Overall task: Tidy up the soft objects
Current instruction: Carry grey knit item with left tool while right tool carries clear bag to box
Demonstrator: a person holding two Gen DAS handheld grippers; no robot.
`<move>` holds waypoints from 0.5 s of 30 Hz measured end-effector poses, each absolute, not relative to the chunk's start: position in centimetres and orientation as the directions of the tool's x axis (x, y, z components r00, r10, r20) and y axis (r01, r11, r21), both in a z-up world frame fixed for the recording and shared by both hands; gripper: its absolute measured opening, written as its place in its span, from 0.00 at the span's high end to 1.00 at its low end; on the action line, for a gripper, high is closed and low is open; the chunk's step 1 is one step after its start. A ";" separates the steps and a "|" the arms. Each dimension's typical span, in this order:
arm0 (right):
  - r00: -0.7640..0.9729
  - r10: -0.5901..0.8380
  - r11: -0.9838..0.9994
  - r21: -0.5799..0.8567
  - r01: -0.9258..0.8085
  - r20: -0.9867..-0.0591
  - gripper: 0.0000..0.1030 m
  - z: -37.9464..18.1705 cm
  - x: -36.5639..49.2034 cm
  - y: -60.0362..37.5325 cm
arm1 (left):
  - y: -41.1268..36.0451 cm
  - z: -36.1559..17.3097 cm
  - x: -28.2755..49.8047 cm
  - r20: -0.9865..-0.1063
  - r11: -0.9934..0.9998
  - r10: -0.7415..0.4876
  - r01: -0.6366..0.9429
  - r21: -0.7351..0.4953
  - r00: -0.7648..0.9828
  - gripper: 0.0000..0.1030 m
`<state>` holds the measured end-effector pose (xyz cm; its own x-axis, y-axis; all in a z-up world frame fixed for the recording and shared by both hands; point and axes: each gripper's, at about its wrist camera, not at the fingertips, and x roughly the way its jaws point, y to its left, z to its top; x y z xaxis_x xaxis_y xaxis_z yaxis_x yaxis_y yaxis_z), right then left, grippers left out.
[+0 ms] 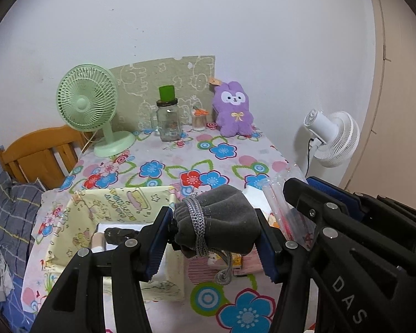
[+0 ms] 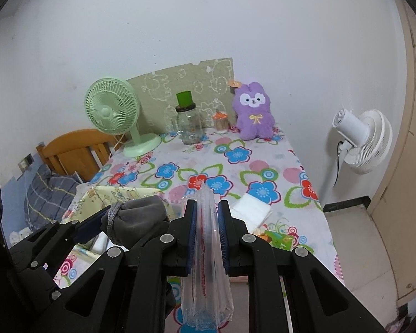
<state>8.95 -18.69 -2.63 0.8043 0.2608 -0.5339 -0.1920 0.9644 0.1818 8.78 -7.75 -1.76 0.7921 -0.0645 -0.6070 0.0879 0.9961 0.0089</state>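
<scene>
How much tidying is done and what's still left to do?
Done: a few small things already lie in the yellow fabric box. In hand: the left gripper squeezes a grey drawstring pouch, and the right gripper pinches a clear plastic bag. Left: the white folded cloth waits on the table.

Mid-table open; green fan (image 1: pixel 87 102), glass jar (image 1: pixel 168 122), purple plush (image 1: pixel 233 109) line far edge.

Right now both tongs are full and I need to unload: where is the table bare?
Free: mid-table, between jar, plush and yellow box. Crowded: back row by green fan; near edge, with white pack and booklets.
</scene>
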 end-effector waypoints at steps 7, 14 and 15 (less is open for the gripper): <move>0.806 0.266 0.963 0.170 -0.207 -0.528 0.82 -1.9 8.9 -16.8 | -5.8 -1.3 8.7 -0.598 0.997 -0.053 0.071 0.006 0.800 0.43; 0.800 0.282 0.959 0.164 -0.230 -0.529 0.82 -1.5 9.5 -14.6 | -3.7 -1.2 9.1 -0.596 0.999 -0.039 0.050 0.002 0.802 0.43; 0.799 0.285 0.959 0.164 -0.233 -0.529 0.82 -1.5 9.6 -14.3 | -3.4 -1.2 9.2 -0.597 0.999 -0.037 0.047 0.001 0.801 0.43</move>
